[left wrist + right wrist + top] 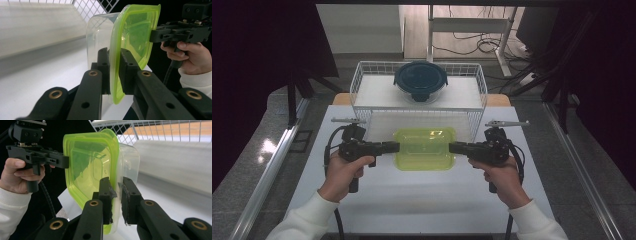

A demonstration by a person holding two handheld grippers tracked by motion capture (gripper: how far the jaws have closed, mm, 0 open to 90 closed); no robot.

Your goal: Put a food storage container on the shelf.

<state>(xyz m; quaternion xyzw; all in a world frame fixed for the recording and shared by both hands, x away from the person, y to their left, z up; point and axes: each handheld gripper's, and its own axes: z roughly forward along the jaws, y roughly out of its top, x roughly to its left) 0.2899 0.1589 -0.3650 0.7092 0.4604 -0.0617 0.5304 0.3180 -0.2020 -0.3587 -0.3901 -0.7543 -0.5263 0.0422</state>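
A clear plastic container with a lime-green lid (pixel 424 148) hangs level above the white table between both grippers. My left gripper (pixel 393 147) is shut on the lid's left rim; in the left gripper view its pads clamp the green rim (pixel 115 72), with the clear tub (pixel 97 35) beyond. My right gripper (pixel 454 147) is shut on the opposite rim, and in the right gripper view its pads pinch the lid's edge (pixel 115 195). Each gripper view shows the other hand and its gripper at the far side of the lid.
A white wire shelf rack (pixel 362 75) stands at the back of the table just behind the container. A round glass bowl with a dark blue lid (pixel 420 80) sits on its top. The table's front half (pixel 412 200) is bare white.
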